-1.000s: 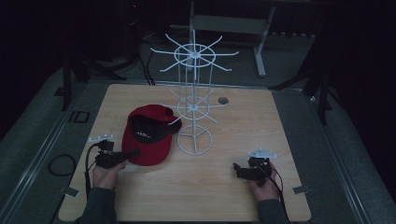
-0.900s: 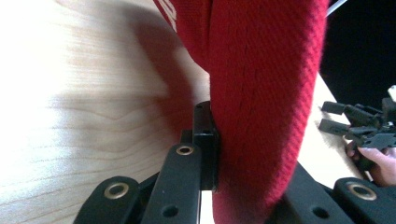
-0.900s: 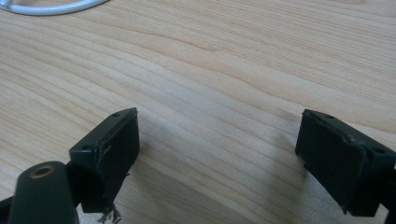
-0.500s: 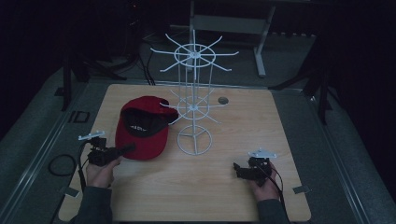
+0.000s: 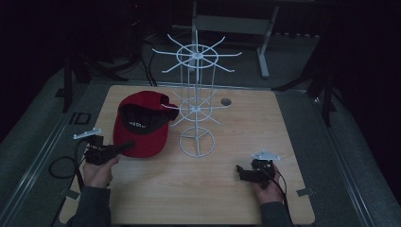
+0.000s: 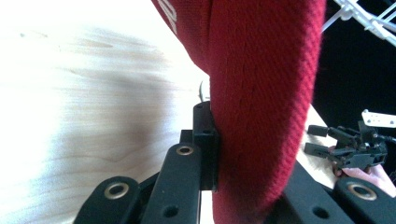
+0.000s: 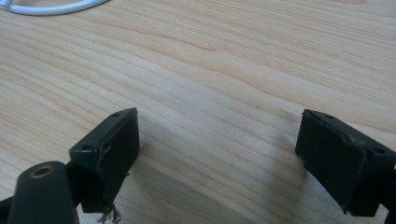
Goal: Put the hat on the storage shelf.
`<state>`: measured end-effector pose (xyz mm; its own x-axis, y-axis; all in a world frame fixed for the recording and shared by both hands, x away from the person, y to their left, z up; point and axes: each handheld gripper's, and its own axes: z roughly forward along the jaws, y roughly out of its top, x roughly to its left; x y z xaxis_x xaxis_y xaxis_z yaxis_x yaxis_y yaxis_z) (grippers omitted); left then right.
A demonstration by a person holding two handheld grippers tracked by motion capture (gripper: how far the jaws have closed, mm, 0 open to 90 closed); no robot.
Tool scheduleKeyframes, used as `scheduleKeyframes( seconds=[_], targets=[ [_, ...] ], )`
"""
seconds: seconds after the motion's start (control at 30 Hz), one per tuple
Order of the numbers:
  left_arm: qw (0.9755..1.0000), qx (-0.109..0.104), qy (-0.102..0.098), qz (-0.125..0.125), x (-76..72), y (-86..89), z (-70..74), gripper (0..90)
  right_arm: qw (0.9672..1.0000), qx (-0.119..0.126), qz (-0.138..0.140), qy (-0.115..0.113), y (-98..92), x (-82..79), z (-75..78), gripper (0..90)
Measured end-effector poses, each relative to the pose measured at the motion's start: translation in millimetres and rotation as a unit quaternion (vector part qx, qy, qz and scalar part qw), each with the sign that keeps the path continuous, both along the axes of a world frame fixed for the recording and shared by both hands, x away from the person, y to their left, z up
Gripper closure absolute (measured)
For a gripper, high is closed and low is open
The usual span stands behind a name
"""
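Fingers, left: your left gripper (image 5: 126, 145) is clamped on the brim of the red cap (image 5: 142, 124); in the left gripper view the red fabric (image 6: 261, 102) sits pinched between the two black pads (image 6: 205, 140).
Fingers, right: your right gripper (image 5: 241, 171) is released, jaws spread wide with bare wood between them; the right gripper view shows one pad (image 7: 112, 149) at each side and nothing in the gap.
Cap position: near the left edge of the table (image 5: 302, 142), just left of the white wire rack (image 5: 196, 101). Crown is tipped up toward the rack, dark lining facing you, brim pointing toward your left hand (image 5: 99, 170). Whether the crown touches the rack's arms, you cannot tell from the high view.
Rack: upright, round base on the wood, spokes at two levels, no items on them.
Right hand (image 5: 267, 187): rests at the near right part of the table, gripper pointing left, well apart from cap and rack.
Table hole (image 5: 226, 101): small round opening behind the rack, toward the far edge.
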<state>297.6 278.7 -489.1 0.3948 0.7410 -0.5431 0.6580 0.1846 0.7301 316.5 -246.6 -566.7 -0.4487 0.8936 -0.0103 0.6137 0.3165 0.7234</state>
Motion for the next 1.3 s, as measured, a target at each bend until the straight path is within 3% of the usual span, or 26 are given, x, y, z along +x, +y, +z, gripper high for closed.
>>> scheduleKeyframes(
  seconds=[0.57,0.97,1.3],
  targets=[
    [0.9994,0.004,-0.033,0.005,-1.3,3.1,25.9,85.3,1.0000,0.000,0.000,0.000,0.0,0.0,0.0,13.4],
    [0.9989,-0.004,-0.046,0.010,-1.3,6.1,37.3,85.3,1.0000,0.000,0.000,0.000,0.0,0.0,0.1,13.4],
    [0.9972,-0.016,-0.070,0.021,-0.9,8.7,52.8,85.3,1.0000,0.000,0.000,0.000,0.0,0.1,0.0,13.4]
  ],
)
